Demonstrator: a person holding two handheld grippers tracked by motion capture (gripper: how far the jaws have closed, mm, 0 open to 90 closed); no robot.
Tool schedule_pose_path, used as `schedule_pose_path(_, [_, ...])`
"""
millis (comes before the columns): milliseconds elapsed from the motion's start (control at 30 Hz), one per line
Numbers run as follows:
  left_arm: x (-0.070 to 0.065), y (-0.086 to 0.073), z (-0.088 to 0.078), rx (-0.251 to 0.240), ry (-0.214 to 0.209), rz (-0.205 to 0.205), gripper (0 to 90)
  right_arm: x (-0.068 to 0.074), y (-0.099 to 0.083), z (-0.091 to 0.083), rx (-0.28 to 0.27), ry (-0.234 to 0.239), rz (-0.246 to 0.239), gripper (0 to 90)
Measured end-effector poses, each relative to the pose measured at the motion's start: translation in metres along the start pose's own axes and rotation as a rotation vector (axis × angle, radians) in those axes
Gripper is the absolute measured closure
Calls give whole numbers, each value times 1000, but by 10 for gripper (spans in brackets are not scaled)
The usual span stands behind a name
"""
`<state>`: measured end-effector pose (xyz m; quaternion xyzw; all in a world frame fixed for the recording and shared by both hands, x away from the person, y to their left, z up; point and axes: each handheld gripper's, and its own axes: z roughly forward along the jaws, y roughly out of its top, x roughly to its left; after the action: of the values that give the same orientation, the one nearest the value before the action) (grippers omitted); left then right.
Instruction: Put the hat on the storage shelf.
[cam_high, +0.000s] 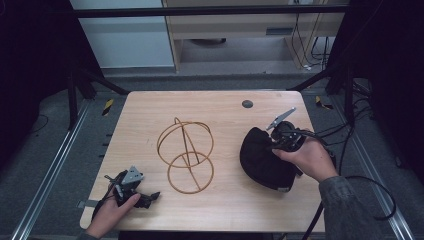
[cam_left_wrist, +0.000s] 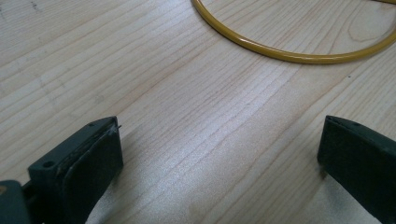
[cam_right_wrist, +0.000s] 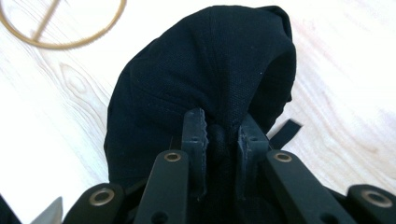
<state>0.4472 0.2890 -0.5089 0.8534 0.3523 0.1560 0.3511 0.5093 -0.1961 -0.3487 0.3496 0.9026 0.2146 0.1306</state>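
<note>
1. Black cloth cap (cam_right_wrist: 201, 74) sits pinched in the right gripper (cam_right_wrist: 223, 135), a fold of its fabric squeezed between the two jaws, with the rest bulging up and away ahead of them.
2. From the high view, that cap (cam_high: 262, 157) lies on the wooden table (cam_high: 220, 205) just left of the right gripper (cam_high: 286, 136), under the right hand (cam_high: 307, 159).
3. Farther left of it stands a gold wire stand (cam_high: 186, 156) of rings and rods.
4. Left gripper (cam_left_wrist: 219, 154) rests with jaws wide apart over bare wood, one ring of the stand (cam_left_wrist: 299, 53) just ahead of it.
5. Left hand (cam_high: 112, 212) holds it near the table's near edge.
</note>
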Motion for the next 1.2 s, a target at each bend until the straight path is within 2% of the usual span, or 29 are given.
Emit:
schedule_pose_path(200, [0, 0, 0, 0, 0, 0, 0, 4, 7, -18, -39, -15, -19, 773])
schedule_pose_path(500, [0, 0, 0, -3, 1, -3, 0, 6, 18, -41, -96, -35, -21, 775])
schedule_pose_path(800, [0, 0, 0, -3, 1, -1, 0, 10, 26, -65, -188, -45, -14, 775])
schedule_pose_path(833, [0, 0, 0, -3, 1, -1, 0, 11, 27, -71, -215, -44, -11, 776])
schedule_pose_path(967, [0, 0, 0, -3, 1, -1, 0, 14, 29, -80, -262, -48, -1, 776])
schedule_pose_path(1200, [0, 0, 0, -3, 1, -1, 0, 22, 32, -92, -306, -49, -14, 777])
